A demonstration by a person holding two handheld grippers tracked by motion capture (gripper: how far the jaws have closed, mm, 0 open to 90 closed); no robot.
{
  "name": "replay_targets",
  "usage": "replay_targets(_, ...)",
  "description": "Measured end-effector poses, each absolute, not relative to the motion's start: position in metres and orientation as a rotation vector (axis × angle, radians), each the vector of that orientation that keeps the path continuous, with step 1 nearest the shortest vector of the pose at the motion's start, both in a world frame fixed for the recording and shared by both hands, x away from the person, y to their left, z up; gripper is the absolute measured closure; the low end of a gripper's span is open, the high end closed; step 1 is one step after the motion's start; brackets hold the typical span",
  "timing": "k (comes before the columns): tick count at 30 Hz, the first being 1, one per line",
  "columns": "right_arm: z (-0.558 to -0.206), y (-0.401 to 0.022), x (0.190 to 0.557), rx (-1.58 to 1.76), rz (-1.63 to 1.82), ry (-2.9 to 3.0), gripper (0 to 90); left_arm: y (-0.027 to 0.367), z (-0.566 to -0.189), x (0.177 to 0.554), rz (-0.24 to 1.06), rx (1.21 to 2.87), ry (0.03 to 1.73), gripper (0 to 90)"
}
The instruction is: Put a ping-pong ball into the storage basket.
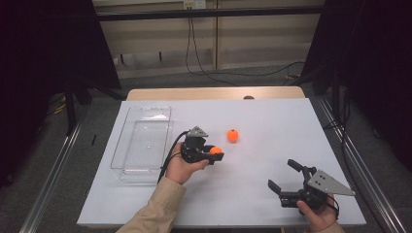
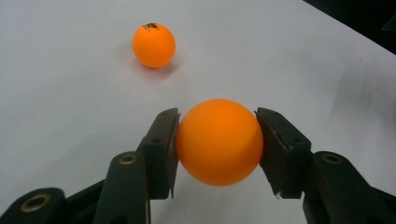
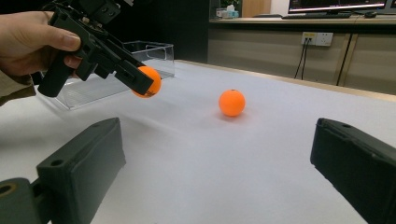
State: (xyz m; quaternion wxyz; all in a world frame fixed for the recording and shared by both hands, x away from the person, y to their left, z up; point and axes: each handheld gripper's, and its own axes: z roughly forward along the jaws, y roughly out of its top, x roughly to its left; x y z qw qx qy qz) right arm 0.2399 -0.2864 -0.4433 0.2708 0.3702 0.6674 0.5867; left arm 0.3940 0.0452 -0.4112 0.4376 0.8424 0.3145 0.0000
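The left gripper (image 2: 217, 140) is clamping an orange ball (image 2: 218, 141), lifted off the table in the right gripper view; the right gripper (image 1: 286, 175) is gaping empty.

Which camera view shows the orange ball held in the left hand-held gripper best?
The left gripper view: the held ball sits large and sharp between the jaws. The high view shows the same ball as a small orange spot; in the right gripper view a jaw partly covers it.
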Motion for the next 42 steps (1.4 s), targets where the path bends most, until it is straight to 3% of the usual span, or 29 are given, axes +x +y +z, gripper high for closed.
replay_targets(42,-0.443,-0.286,0.24,0.999,1.583,1.794,2.2,0.065,-0.395,0.399,0.003,2.059,0.852,51.0)
